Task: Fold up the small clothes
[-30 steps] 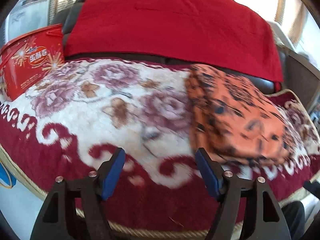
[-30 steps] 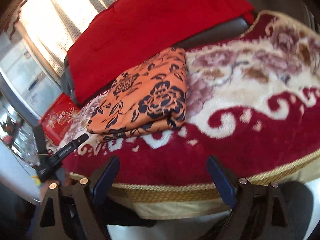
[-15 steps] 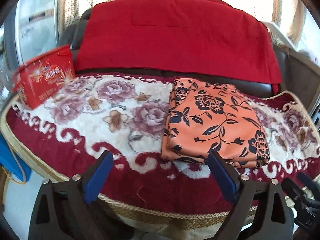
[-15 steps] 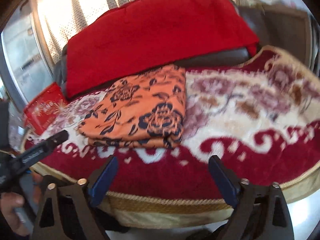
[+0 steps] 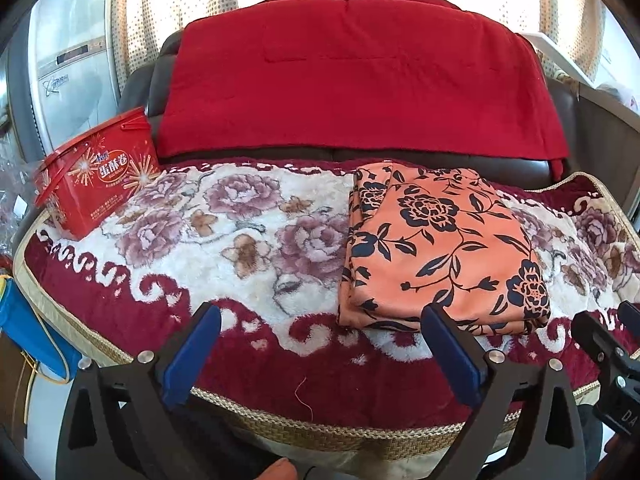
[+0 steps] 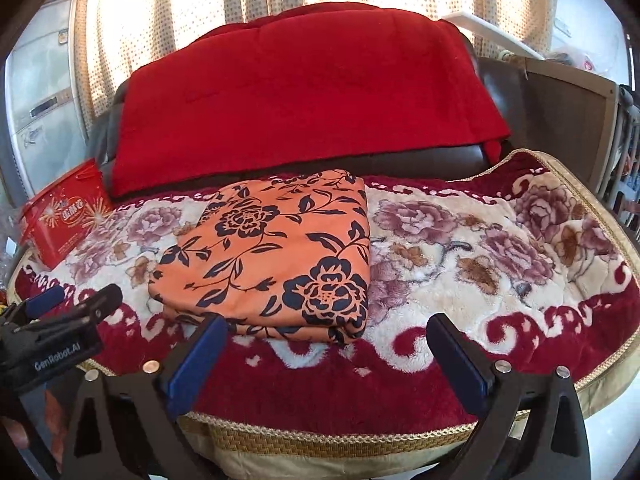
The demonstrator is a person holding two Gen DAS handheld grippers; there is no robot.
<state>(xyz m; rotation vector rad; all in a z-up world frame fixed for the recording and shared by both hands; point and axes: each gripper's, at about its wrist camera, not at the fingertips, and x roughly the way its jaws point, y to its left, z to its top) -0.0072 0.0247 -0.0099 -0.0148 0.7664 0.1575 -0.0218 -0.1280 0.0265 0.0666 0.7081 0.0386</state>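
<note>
Now the folded orange cloth with dark flowers (image 5: pixel 436 256) lies just past both wide-open, empty grippers, near the sofa seat's (image 5: pixel 224 320) front edge.

Your cloth (image 5: pixel 436 248) is orange with dark navy flowers; your blanket (image 5: pixel 248 240) is cream and maroon with mauve roses; the tin (image 5: pixel 94 184) and throw (image 5: pixel 360 80) are red.

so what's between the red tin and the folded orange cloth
Nothing stands there. In the left wrist view, only bare floral blanket stretches from the red tin to the folded orange cloth; the right wrist view shows the same.
</note>
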